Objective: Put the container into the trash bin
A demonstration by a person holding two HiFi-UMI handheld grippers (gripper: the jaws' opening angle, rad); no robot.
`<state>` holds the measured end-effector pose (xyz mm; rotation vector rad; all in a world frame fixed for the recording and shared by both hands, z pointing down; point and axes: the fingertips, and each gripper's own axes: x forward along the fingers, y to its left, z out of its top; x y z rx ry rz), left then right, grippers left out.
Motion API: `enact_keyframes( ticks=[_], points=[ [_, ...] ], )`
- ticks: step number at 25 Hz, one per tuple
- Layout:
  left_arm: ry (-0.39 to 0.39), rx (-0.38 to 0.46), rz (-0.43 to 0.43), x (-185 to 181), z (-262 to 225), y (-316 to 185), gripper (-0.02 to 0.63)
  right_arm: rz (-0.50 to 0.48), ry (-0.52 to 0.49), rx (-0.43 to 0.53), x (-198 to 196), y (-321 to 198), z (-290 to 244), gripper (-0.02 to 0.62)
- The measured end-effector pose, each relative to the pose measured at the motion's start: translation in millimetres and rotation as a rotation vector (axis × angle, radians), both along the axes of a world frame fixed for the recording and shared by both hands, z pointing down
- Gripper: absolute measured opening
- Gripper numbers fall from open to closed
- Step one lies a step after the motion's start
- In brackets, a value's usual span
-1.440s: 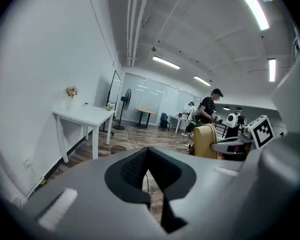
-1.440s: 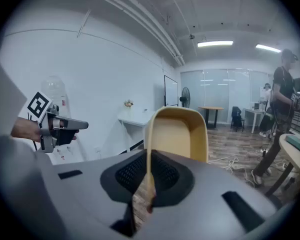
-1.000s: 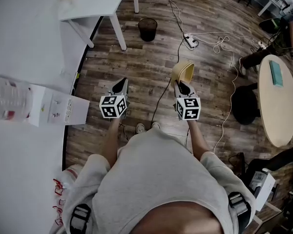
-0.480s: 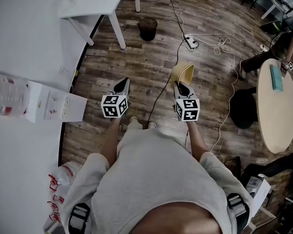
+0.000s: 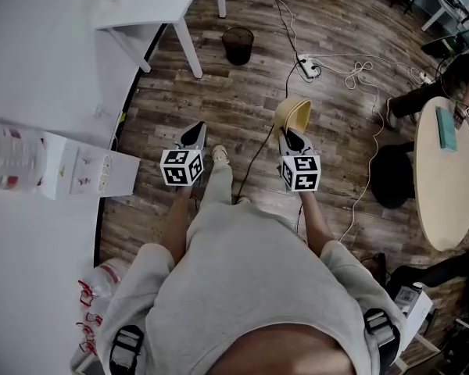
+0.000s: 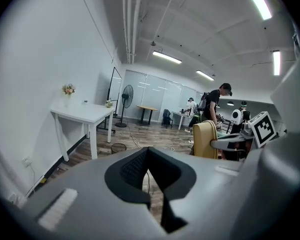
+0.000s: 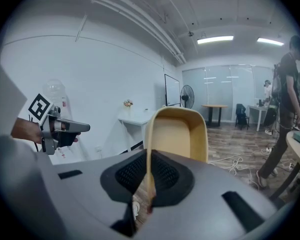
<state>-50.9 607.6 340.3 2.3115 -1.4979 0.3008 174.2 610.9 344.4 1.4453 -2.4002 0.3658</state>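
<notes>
Both jaws of the right gripper (image 5: 291,137) pinch one wall of the tan container (image 5: 293,116), held up over the wood floor (image 5: 242,104), and they hide its lower edge. The left gripper (image 5: 194,135) has its jaws pressed together on nothing. The trash bin (image 5: 236,45) stands well ahead, its inside too dark to read.

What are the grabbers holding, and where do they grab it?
The right gripper pinches the tan open-topped container by one thin wall. The left gripper holds nothing.
</notes>
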Motion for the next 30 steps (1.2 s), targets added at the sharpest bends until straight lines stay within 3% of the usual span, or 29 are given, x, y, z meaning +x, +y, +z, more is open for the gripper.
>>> enact_keyframes(
  ticks=[10, 30],
  points=[
    [0.027, -0.014, 0.016, -9, 18, -62, 0.009, -0.011, 0.027, -0.010, -17, -58, 10, 0.031],
    [0.051, -0.032, 0.070, -44, 13, -275, 0.009, 0.009, 0.059, -0.021, -62, -262, -1, 0.031]
  ],
)
